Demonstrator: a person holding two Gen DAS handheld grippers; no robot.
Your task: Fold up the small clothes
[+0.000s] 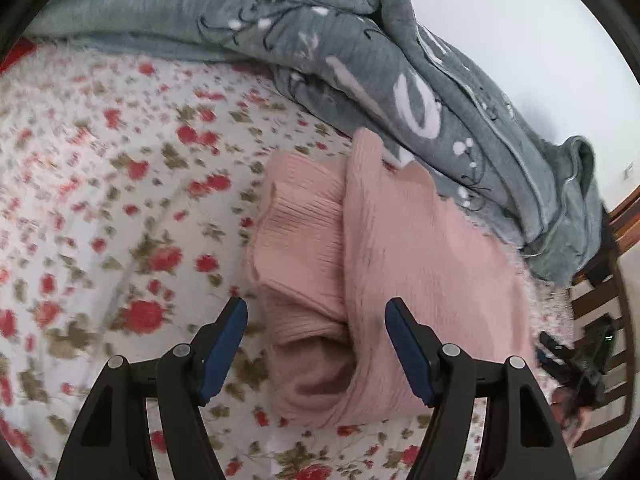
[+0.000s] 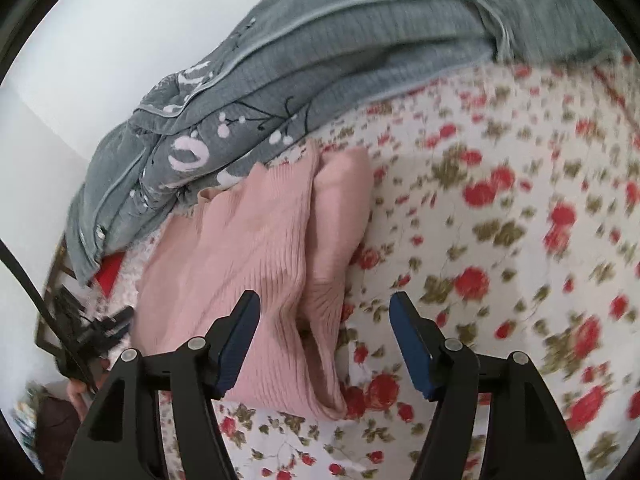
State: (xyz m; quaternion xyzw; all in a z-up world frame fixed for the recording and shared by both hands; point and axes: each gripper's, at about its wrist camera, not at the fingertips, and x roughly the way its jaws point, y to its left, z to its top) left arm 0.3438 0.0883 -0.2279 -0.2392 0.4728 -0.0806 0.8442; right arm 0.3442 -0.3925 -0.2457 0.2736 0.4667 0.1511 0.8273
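Observation:
A pink ribbed knit garment (image 1: 360,264) lies partly folded on the floral bedsheet (image 1: 100,184). My left gripper (image 1: 316,308) is open and empty, hovering over the garment's near left part, where a sleeve or cuff bulges. In the right wrist view the same pink garment (image 2: 256,248) lies left of centre. My right gripper (image 2: 325,302) is open and empty, its left finger over the garment's near edge and its right finger over bare sheet. Each view shows the other gripper small at its edge: the right gripper (image 1: 560,352) and the left gripper (image 2: 104,324).
A grey quilt with white flower print (image 1: 360,52) is bunched along the far side of the bed, touching the pink garment's far edge; it also shows in the right wrist view (image 2: 320,68). A white wall is behind. A wooden bed frame (image 1: 616,264) is at the bed's edge.

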